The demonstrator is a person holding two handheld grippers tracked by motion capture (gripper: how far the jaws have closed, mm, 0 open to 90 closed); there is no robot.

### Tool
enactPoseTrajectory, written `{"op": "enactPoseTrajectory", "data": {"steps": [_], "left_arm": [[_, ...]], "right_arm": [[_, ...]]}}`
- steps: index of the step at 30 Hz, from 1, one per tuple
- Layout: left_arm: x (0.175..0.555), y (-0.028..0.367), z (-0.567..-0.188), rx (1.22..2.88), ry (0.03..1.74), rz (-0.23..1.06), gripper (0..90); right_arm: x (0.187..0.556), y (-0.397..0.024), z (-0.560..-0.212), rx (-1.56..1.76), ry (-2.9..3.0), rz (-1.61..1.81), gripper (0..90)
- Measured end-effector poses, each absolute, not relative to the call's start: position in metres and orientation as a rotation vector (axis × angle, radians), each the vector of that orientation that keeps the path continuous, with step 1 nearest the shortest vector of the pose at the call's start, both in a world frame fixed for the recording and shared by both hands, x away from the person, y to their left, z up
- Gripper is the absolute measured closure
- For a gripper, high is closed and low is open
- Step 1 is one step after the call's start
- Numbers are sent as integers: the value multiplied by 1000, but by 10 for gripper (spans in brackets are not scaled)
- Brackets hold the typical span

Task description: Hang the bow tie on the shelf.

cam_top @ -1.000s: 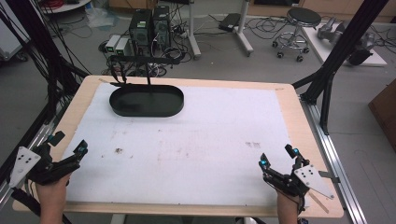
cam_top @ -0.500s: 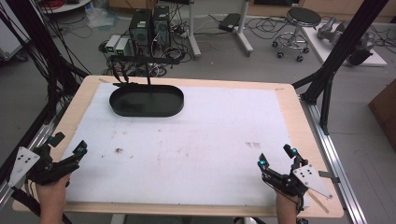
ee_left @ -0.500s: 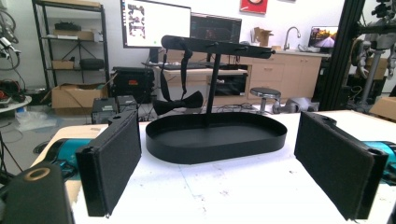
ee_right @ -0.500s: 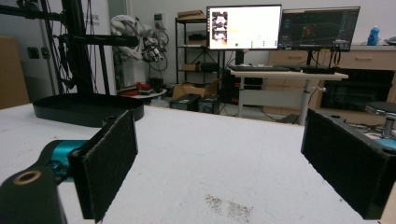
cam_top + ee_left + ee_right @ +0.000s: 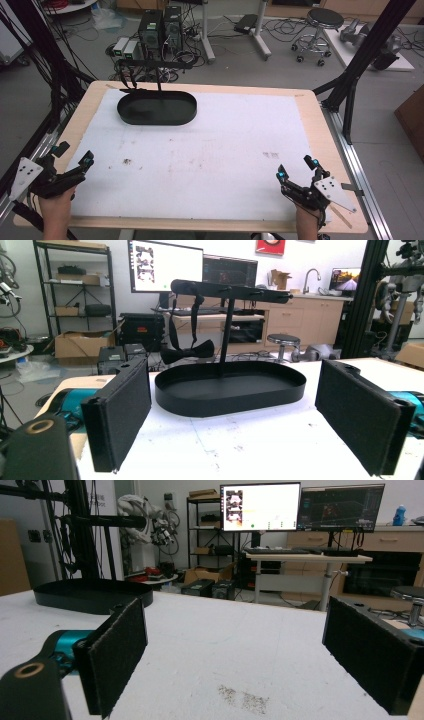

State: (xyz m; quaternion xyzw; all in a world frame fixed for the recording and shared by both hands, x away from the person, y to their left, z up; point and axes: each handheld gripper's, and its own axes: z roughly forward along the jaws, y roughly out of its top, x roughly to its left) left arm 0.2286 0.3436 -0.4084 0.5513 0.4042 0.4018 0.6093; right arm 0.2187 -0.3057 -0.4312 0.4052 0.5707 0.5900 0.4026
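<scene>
A black oval tray (image 5: 157, 109) sits at the far left of the white mat (image 5: 210, 150), with a thin post and crossbar (image 5: 155, 64) rising from it. In the left gripper view the tray (image 5: 230, 387) lies straight ahead, and a black bow tie (image 5: 187, 352) hangs by its strap from the crossbar (image 5: 230, 290). My left gripper (image 5: 75, 153) rests open at the near left edge, its pads (image 5: 120, 415) wide apart and empty. Near the front right corner my right gripper (image 5: 297, 168) is open too, with nothing between its pads (image 5: 117, 652). The tray (image 5: 92, 596) is far off to its left.
The mat has faint smudges near its middle (image 5: 127, 161) and a speckled stain (image 5: 242, 697) just ahead of the right gripper. Black frame struts (image 5: 350, 75) stand at the table's right and left sides. Computers and cables (image 5: 160, 30) lie on the floor beyond.
</scene>
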Motion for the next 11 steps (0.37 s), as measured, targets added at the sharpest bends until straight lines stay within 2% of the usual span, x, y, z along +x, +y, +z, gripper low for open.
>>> {"op": "enactPoseTrajectory", "data": {"steps": [11], "left_arm": [[229,345,-408,1273,935,924,151]], "right_arm": [[220,-305,-431,1021,1448,1482,98]]}}
